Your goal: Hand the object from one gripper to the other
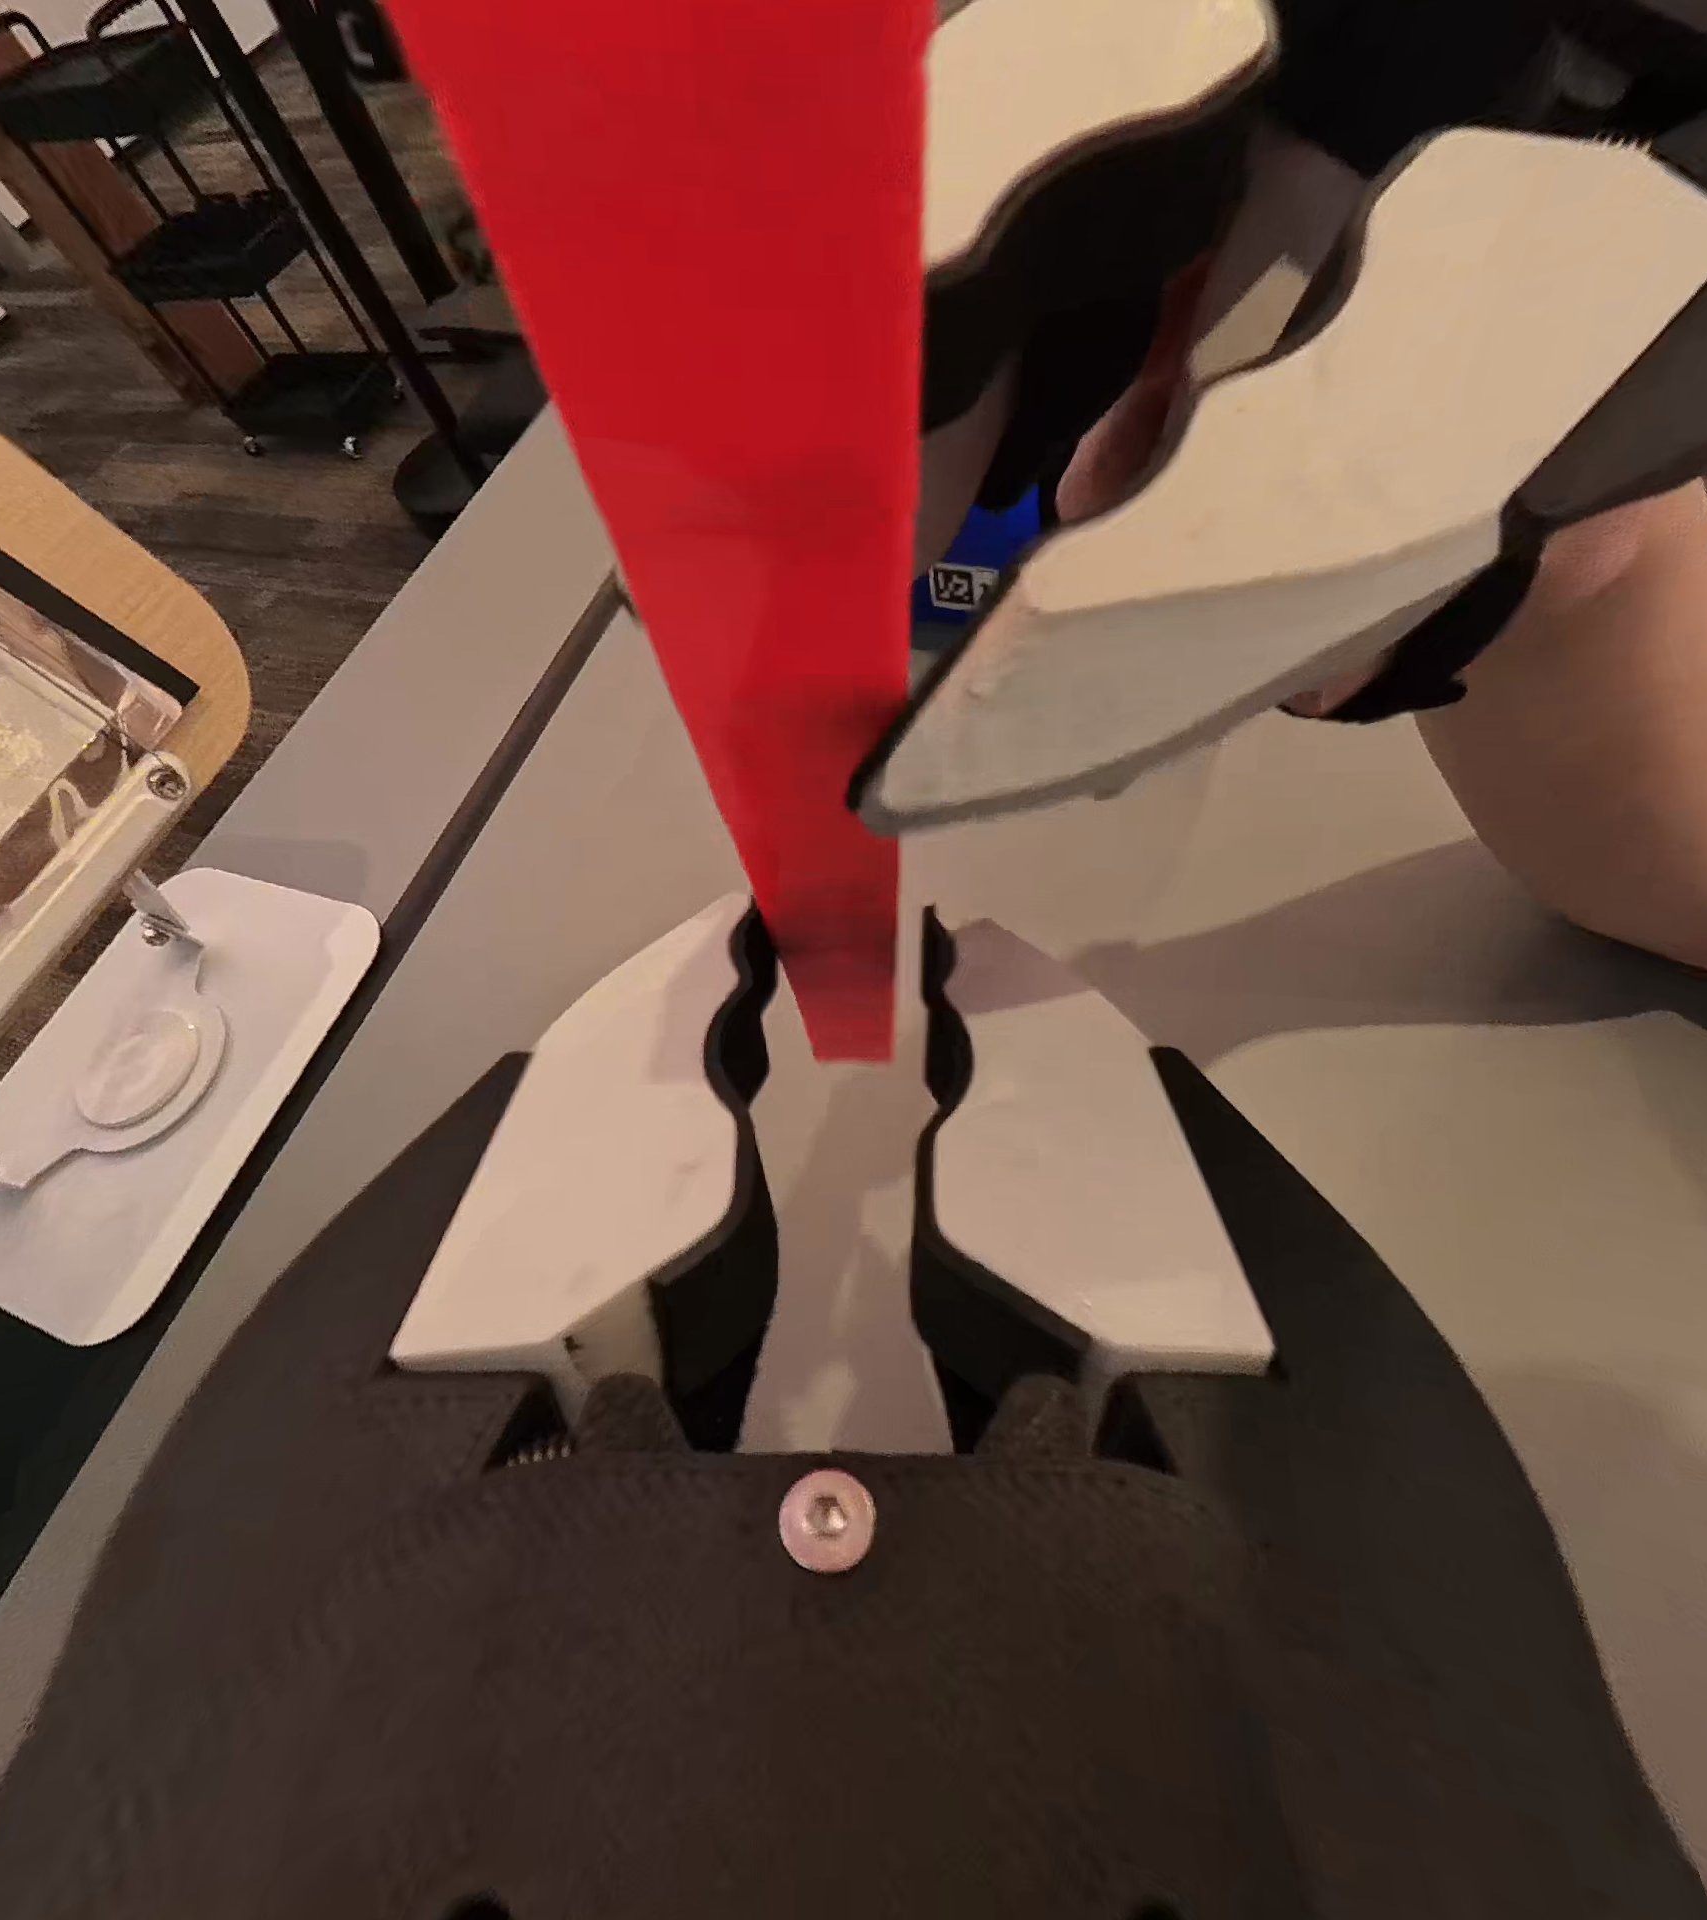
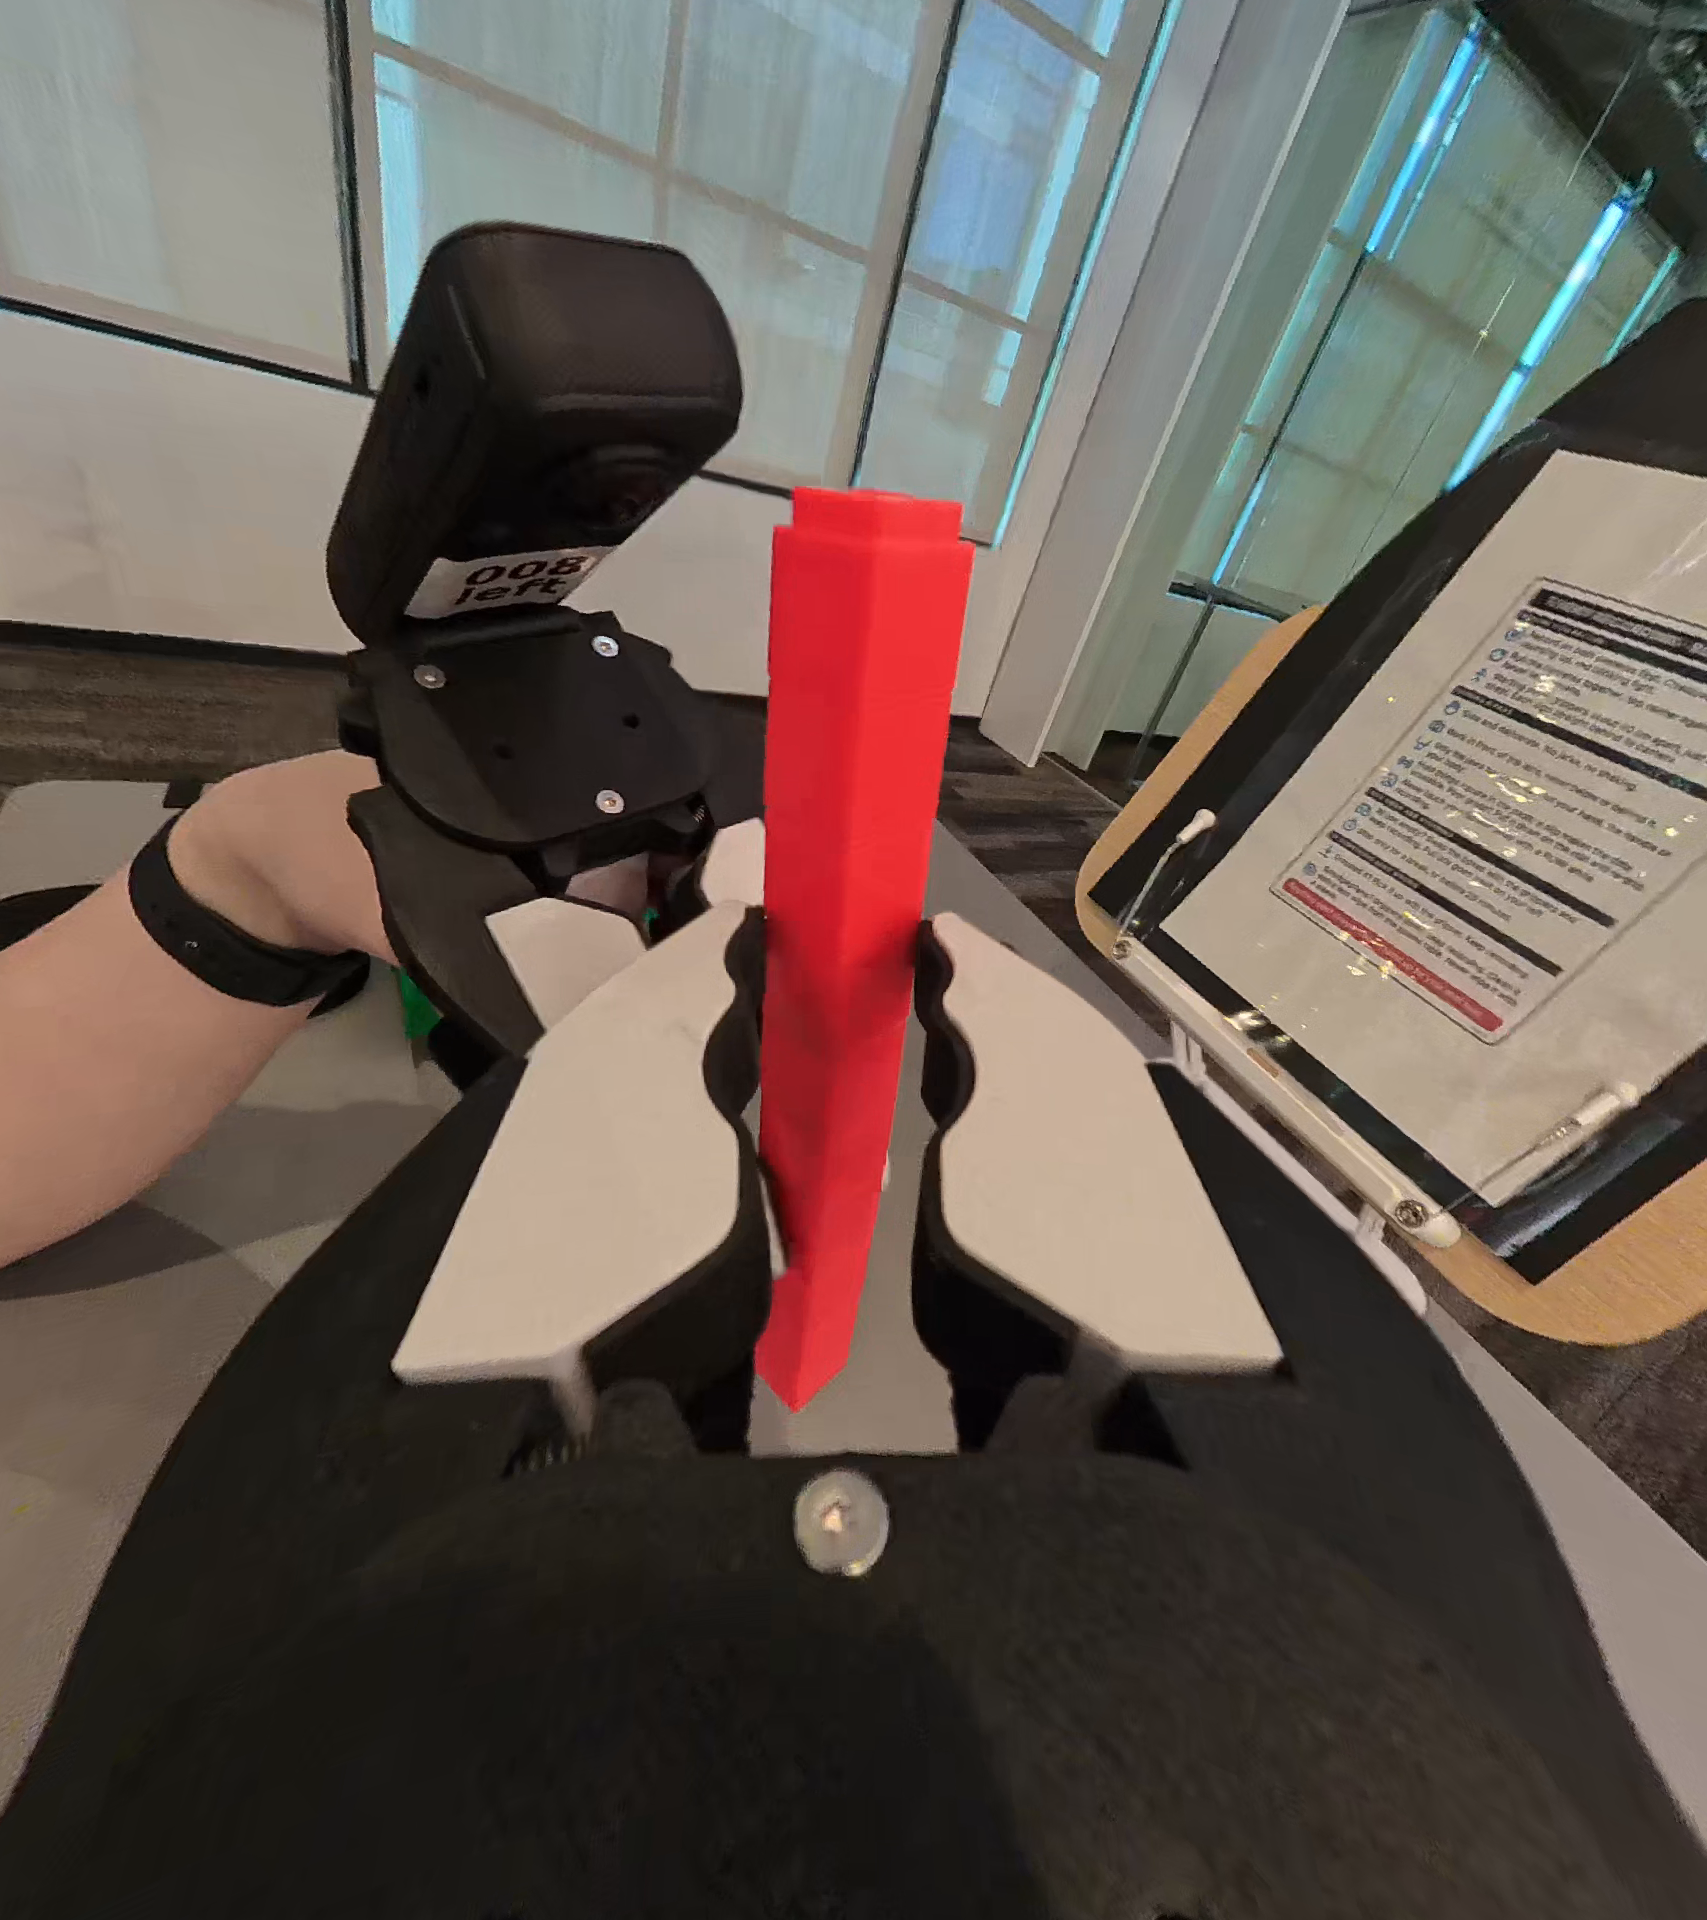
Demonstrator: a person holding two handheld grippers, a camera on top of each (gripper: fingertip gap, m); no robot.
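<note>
A white label marks the left gripper, fingers parted around a red square bar clamped by the right gripper.

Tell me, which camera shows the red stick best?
The right wrist view: the red stick stands whole and sharp, gripped between the right gripper. The left wrist view shows it blurred, its top cut off.
</note>
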